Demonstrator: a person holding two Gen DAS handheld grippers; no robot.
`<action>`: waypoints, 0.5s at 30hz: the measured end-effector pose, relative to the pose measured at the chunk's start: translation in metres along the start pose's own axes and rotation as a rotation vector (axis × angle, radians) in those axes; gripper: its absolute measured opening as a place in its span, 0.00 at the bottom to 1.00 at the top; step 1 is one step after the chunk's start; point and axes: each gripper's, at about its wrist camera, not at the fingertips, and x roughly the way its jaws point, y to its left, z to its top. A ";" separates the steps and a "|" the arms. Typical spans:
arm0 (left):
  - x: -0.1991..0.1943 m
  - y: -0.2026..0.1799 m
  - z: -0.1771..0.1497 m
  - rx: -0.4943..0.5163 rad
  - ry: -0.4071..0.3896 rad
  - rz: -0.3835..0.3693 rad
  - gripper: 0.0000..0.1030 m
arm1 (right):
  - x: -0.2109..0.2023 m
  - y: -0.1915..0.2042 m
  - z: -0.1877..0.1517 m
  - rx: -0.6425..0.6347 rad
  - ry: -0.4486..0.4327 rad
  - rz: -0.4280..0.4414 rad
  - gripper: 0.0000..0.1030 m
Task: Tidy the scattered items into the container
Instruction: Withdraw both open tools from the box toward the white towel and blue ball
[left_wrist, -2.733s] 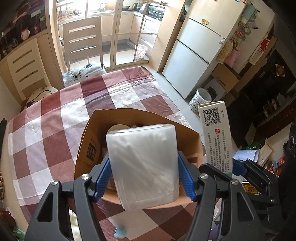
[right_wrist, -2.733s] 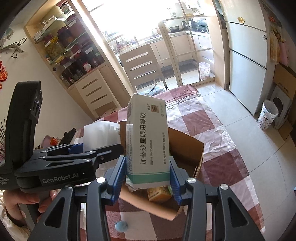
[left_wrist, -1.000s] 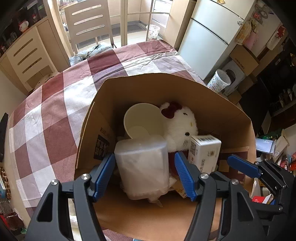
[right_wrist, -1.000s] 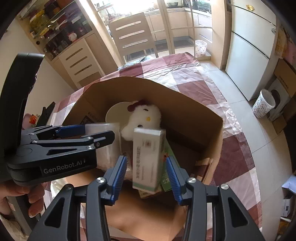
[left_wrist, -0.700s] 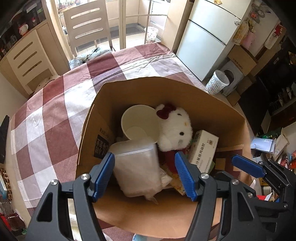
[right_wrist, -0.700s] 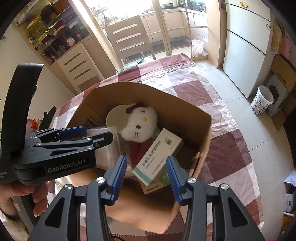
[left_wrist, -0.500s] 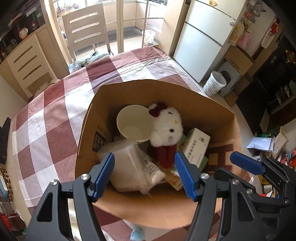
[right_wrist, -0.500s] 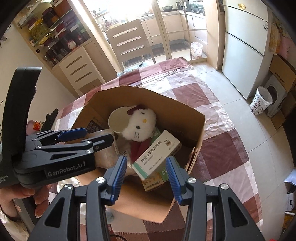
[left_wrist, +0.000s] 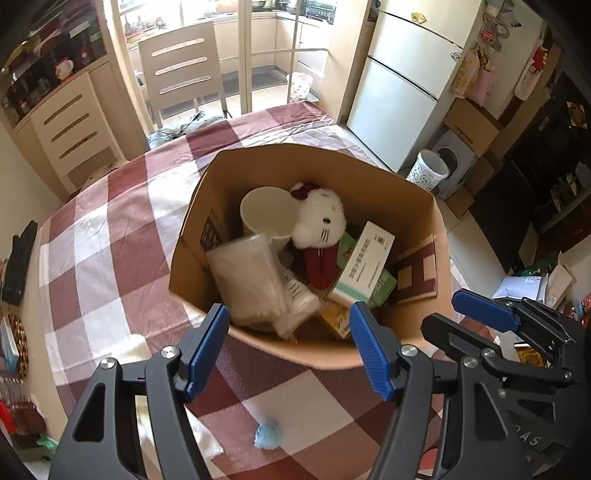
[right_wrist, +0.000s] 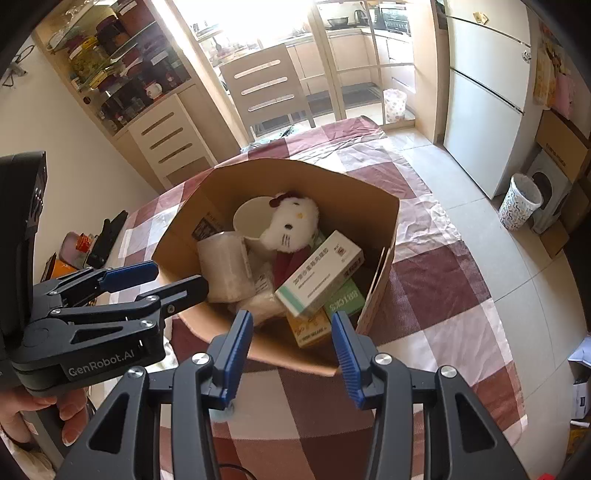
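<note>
Both the left gripper (left_wrist: 290, 347) and right gripper (right_wrist: 291, 349) are hanging apart and empty above the cardboard box (left_wrist: 388, 177), partly hiding its near wall; the tissue pack (left_wrist: 251, 280) is lying inside, burying smaller cartons.

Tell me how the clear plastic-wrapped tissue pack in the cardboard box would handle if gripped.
The clear plastic-wrapped tissue pack looks soft, so it would probably squash between the pads. Its glossy film may be slippery. It leans on the cardboard box wall, so it likely shifts if nudged.

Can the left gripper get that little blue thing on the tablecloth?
Probably yes. The left gripper is open and empty, and the little blue thing lies alone on the tablecloth, outside the cardboard box.
</note>
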 end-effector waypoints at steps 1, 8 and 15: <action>-0.002 0.000 -0.003 -0.004 -0.001 0.000 0.67 | -0.002 0.001 -0.002 -0.002 -0.002 0.000 0.44; -0.017 0.000 -0.022 -0.015 -0.010 0.006 0.67 | -0.014 0.006 -0.016 -0.010 -0.010 0.005 0.44; -0.032 0.004 -0.044 -0.027 -0.019 0.016 0.67 | -0.022 0.019 -0.031 -0.029 -0.010 0.019 0.44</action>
